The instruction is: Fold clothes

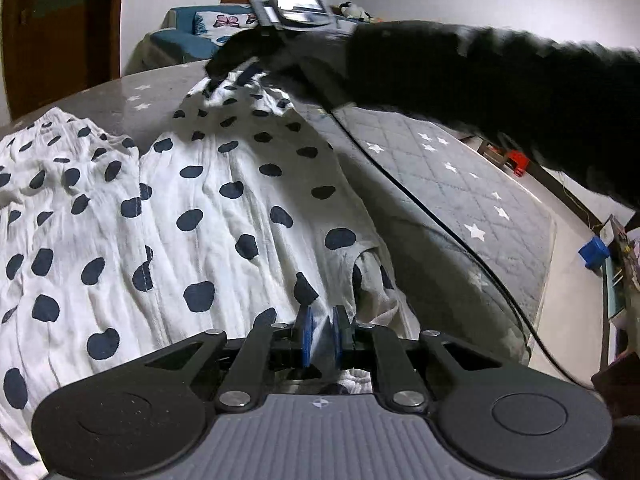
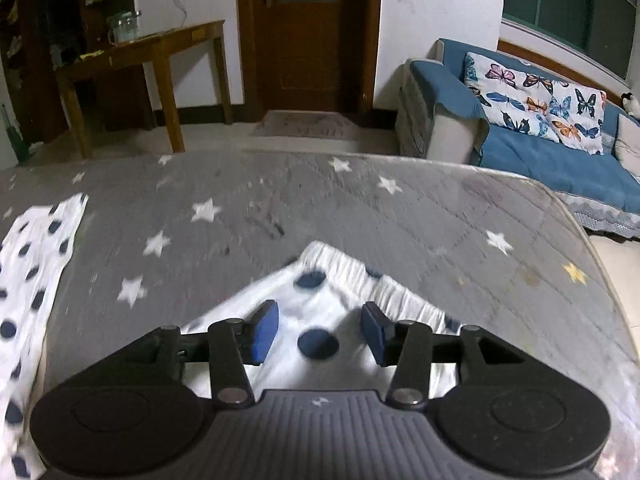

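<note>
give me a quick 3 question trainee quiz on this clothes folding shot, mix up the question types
1. True or false: the left gripper is shut on the white polka-dot garment.
2. Multiple choice: in the right wrist view, the right gripper has its blue pads A) clamped on a sleeve, B) open with the garment's gathered waistband just ahead, C) resting on the blue sofa.
3. Fill in: the garment lies on a grey quilted cover printed with white ____.

Key
1. True: the fabric is pinched between the pads.
2. B.
3. Stars.
</note>
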